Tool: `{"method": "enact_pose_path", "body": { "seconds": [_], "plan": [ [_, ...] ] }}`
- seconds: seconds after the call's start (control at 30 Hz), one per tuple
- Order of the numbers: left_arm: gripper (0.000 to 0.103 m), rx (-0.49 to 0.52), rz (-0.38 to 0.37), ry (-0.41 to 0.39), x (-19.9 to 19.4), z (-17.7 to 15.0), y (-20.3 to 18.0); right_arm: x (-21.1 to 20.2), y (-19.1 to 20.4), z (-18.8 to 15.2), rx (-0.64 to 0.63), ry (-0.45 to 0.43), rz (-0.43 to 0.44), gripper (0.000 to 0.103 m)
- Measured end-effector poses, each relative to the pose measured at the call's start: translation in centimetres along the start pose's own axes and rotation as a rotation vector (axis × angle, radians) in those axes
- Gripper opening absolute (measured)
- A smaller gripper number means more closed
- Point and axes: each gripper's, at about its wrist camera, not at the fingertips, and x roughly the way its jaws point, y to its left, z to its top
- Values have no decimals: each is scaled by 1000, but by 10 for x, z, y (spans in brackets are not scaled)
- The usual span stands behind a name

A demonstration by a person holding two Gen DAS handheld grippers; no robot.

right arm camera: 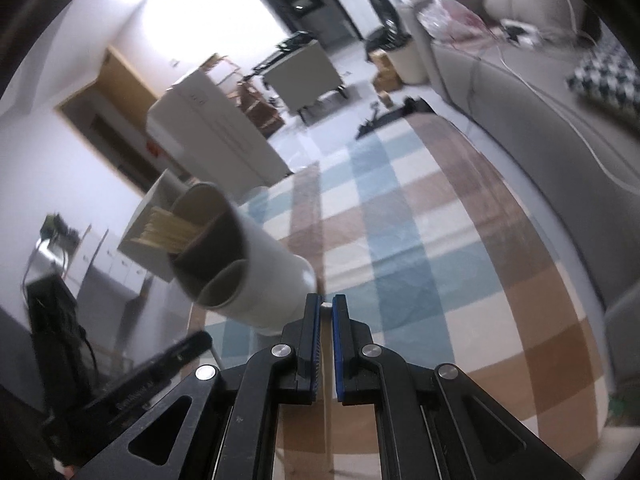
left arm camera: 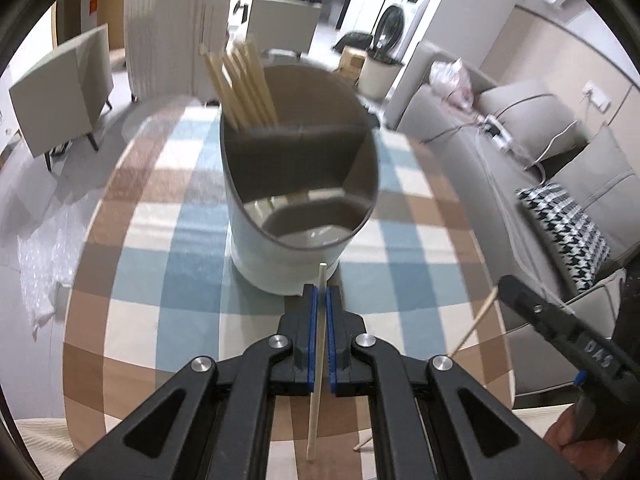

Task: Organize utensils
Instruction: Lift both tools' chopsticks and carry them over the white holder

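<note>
**Both grippers loaded with a chopstick, holder ahead**

Left hand-held gripper (left arm camera: 321,294): blue pads clamped on one pale wooden chopstick (left arm camera: 318,360), gripped near its top so a short tip sticks out ahead of the fingers and the long end hangs back under the camera. Likely held this way so the stick can be tipped upright and dropped in.

Right hand-held gripper (right arm camera: 326,305): narrow, pinching a second light wooden chopstick (right arm camera: 327,400); only the tip end shows between the pads, the shaft runs back below. In the left view the same stick (left arm camera: 476,320) pokes out slantwise from the right tool, over the right edge of the worktop.

White cylindrical utensil holder with dark divided interior (left arm camera: 300,200) stands near the middle of the round worktop covered in blue, brown and cream check cloth (left arm camera: 160,272), just beyond the left fingers. A bundle of matching wooden chopsticks (left arm camera: 240,84) leans in its far-left compartment; the near compartments look empty, though glare hides part of them.

Judgement: pickup done, insertion not yet. Both sticks belong with the bundle, so the far-left slot is the target. Risk: a tilted stick catches the rim or divider.
</note>
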Motion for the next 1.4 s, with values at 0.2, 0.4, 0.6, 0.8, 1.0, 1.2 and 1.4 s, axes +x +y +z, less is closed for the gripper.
{"method": "enact_pose_path", "body": {
  "seconds": [0.2,0.4,0.6,0.8,1.0,1.2,1.4],
  "plan": [
    [0,29,-9,-4,-9,-6,-2,-14,18,-5,-59,-30,4,5],
    [0,48,-4,12,-22,-6,-7,-29,34,-8,-132,-66,-14,5],
    [0,79,-25,6,-37,-2,-17,-47,39,-7,-149,-103,-28,5],
    [0,106,-46,-27,-60,2,-23,-68,40,-1,-147,-147,-29,5],
    [0,110,-70,-53,-77,9,-22,-78,45,5,-160,-172,-26,5],
    [0,115,-94,-77,-94,21,-24,-85,60,17,-209,-195,-9,5],
    [0,113,-120,-101,-111,44,-27,-98,90,48,-328,-252,5,5]
  ]
}}
